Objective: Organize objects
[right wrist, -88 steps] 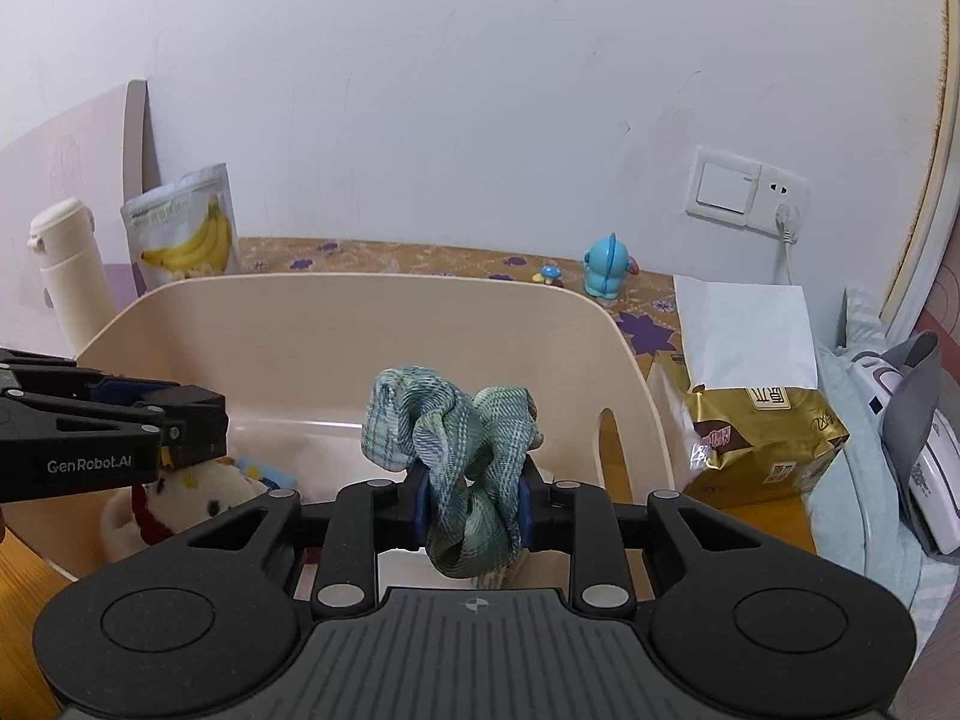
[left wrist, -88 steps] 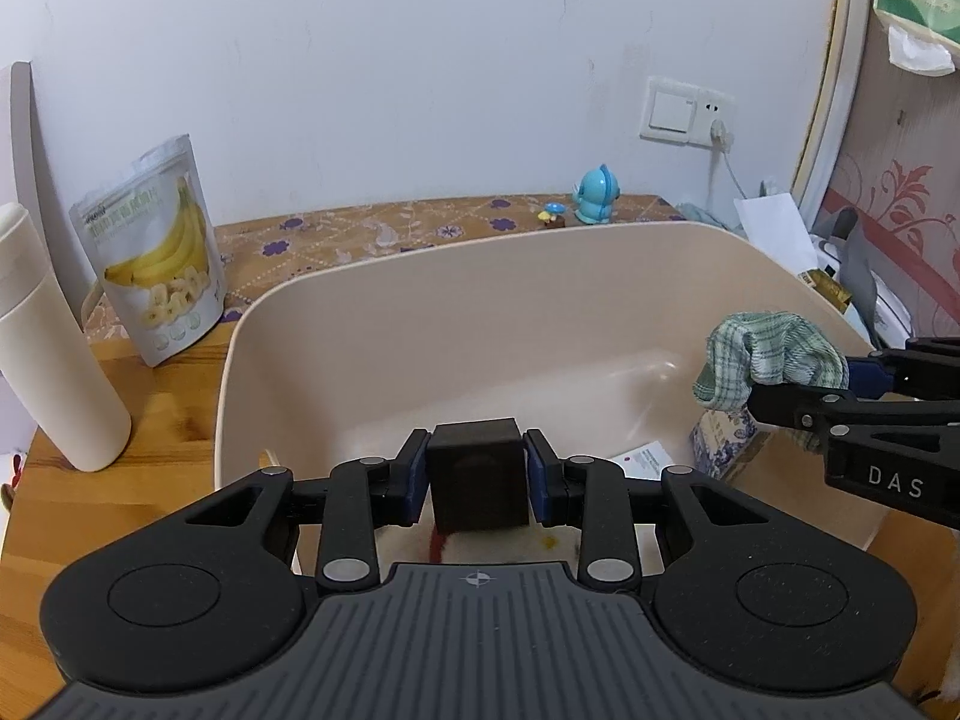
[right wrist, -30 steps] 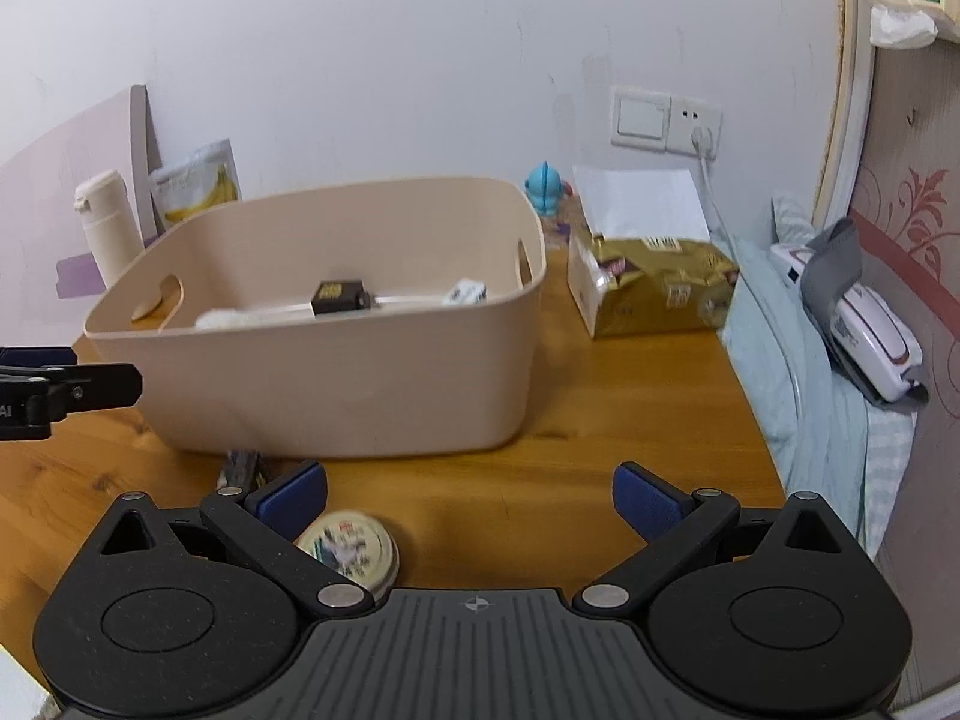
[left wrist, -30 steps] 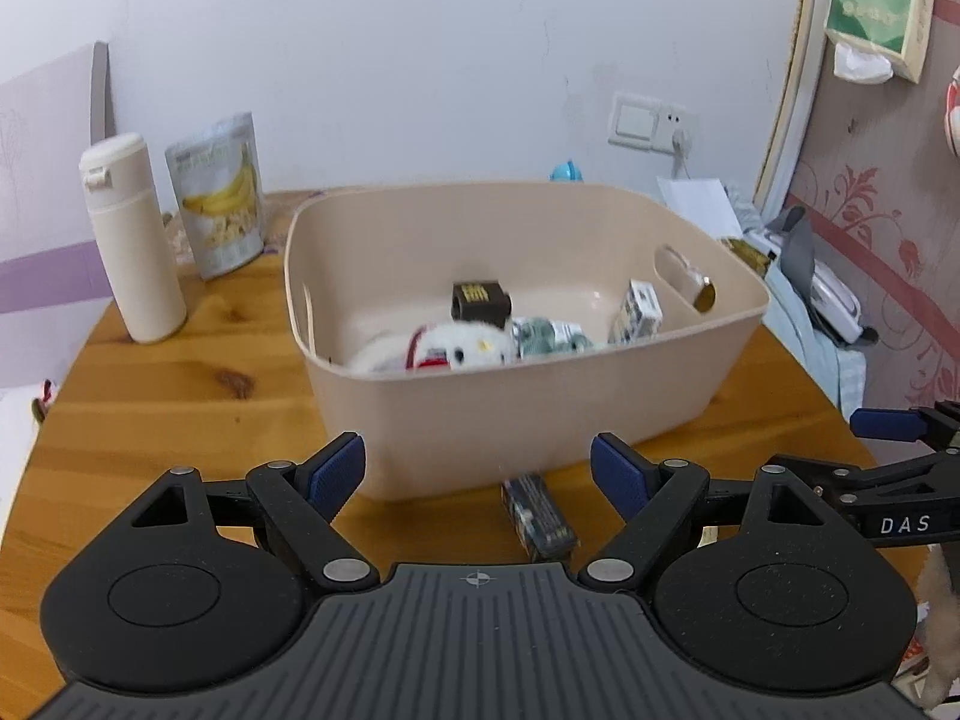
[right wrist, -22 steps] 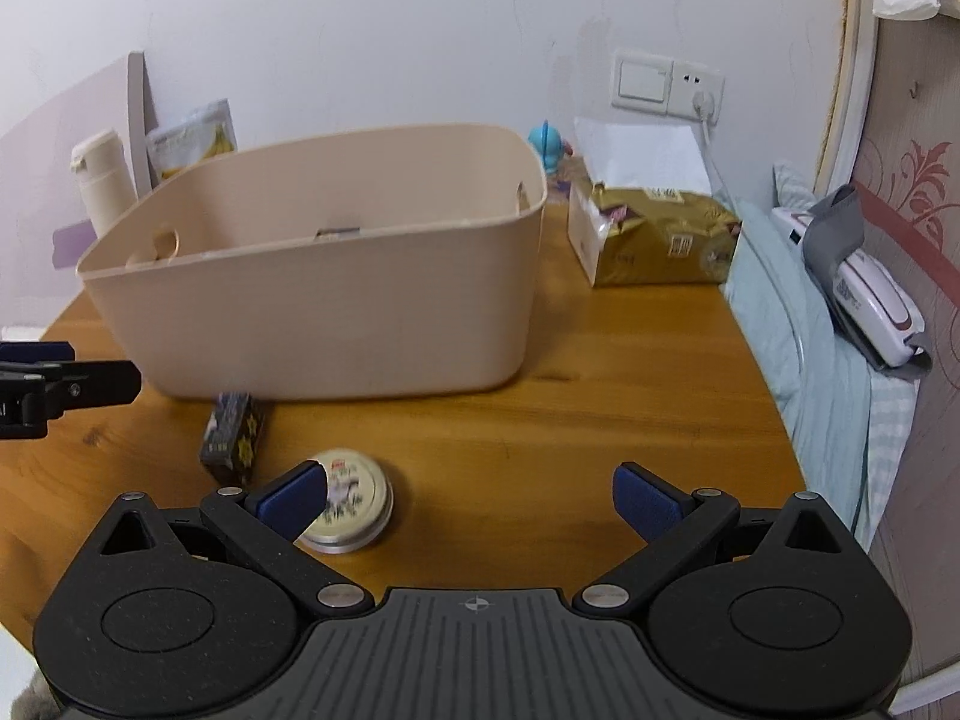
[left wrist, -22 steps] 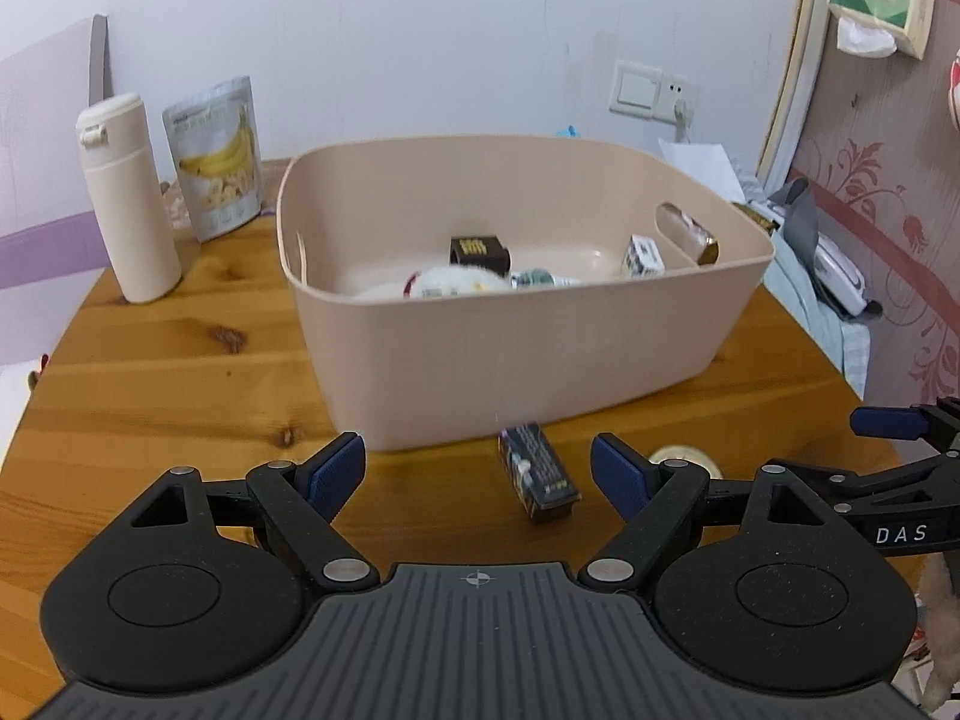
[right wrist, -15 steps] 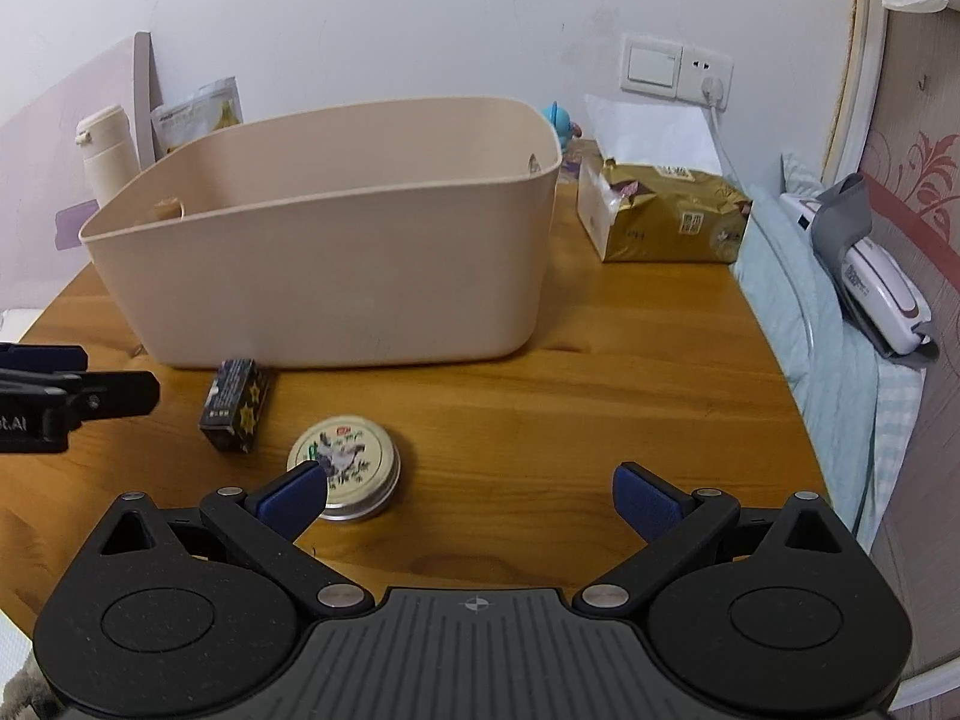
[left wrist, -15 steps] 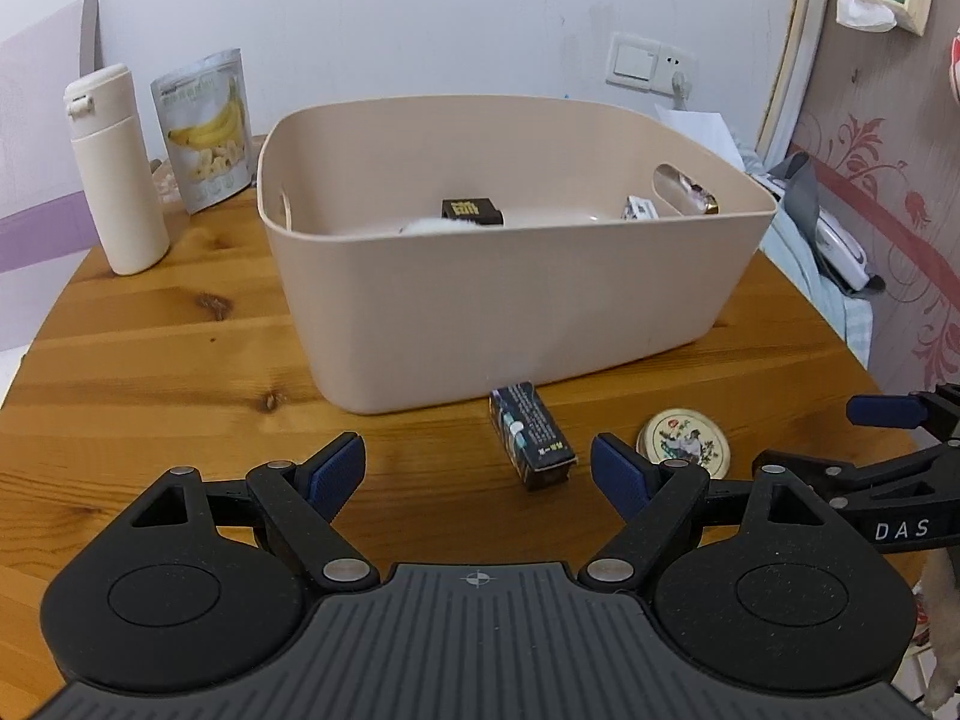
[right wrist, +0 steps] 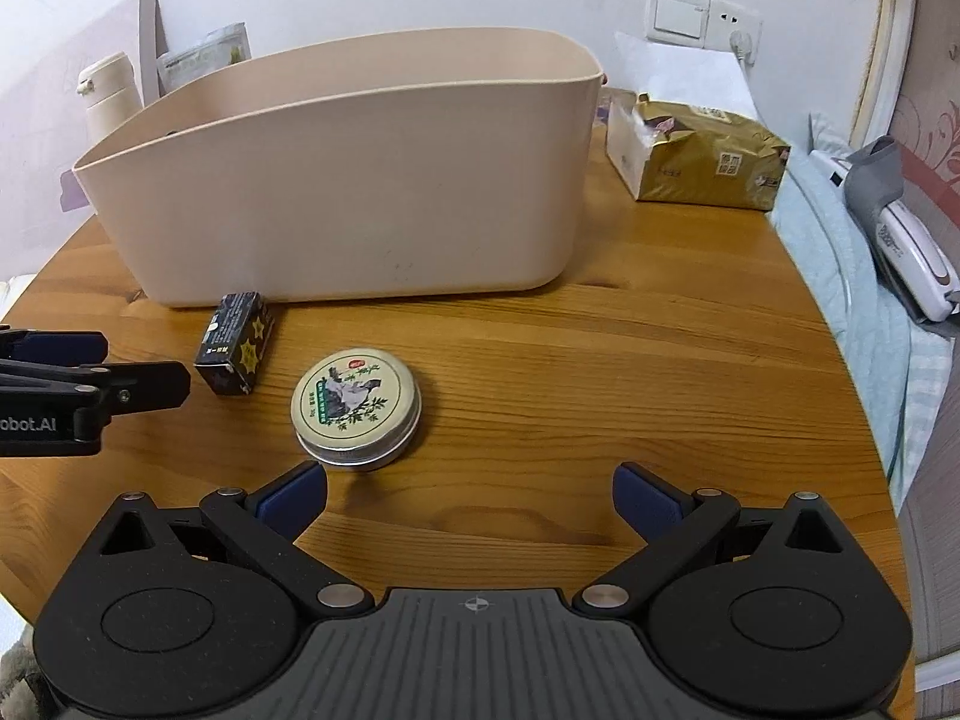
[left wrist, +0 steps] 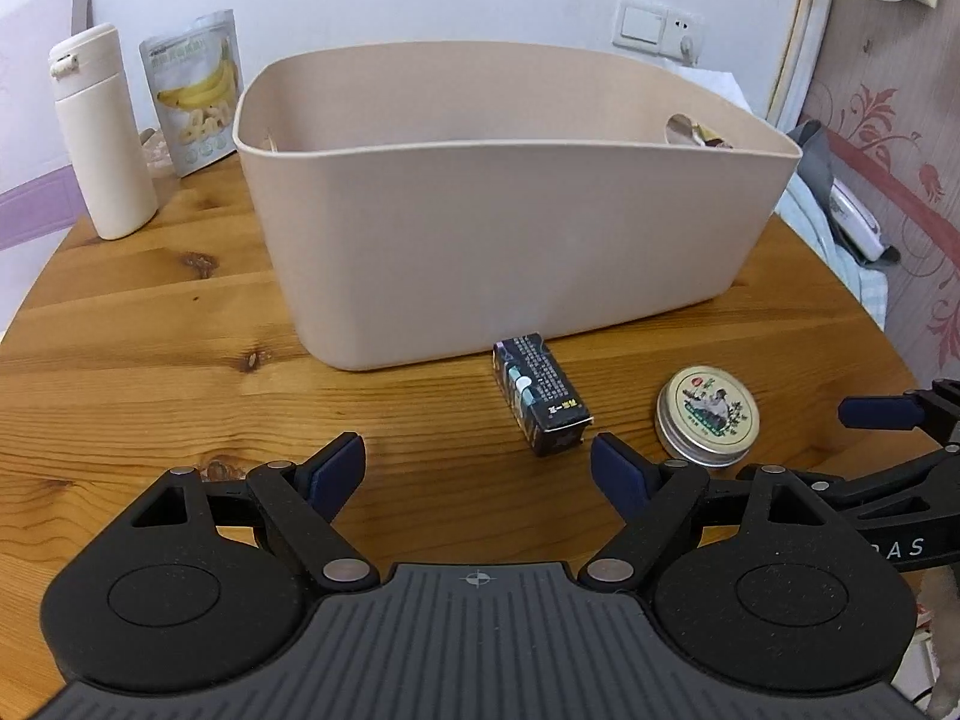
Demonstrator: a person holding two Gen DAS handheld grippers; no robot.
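Both tools have been lowered toward the counter (left wrist: 150,324) since a second ago, so the inside of the beige bin (left wrist: 498,222) is now hidden behind its near wall. Since nearly three seconds ago, the dark block and the green cloth then pinched have been let go.

Just in front of the bin's near wall, a small dark box (left wrist: 542,399) is seen lying on its side on the wood, one end close to the bin. Beside it, apart from it, a round tin (right wrist: 355,408) with a printed cream lid is seen lying flat. Neither is touched by a tool.

The left tool (left wrist: 478,474) is held with its blue pads spread wide and nothing between them; the dark box is seen just beyond its right pad. The right tool (right wrist: 471,501) is likewise spread and empty, with the tin just ahead of its left pad.

Further out, a white bottle (left wrist: 99,132) and a banana snack pouch (left wrist: 193,93) are stood behind the bin on the left. A gold tissue pack (right wrist: 702,159) is set to the bin's right, near the counter's edge.
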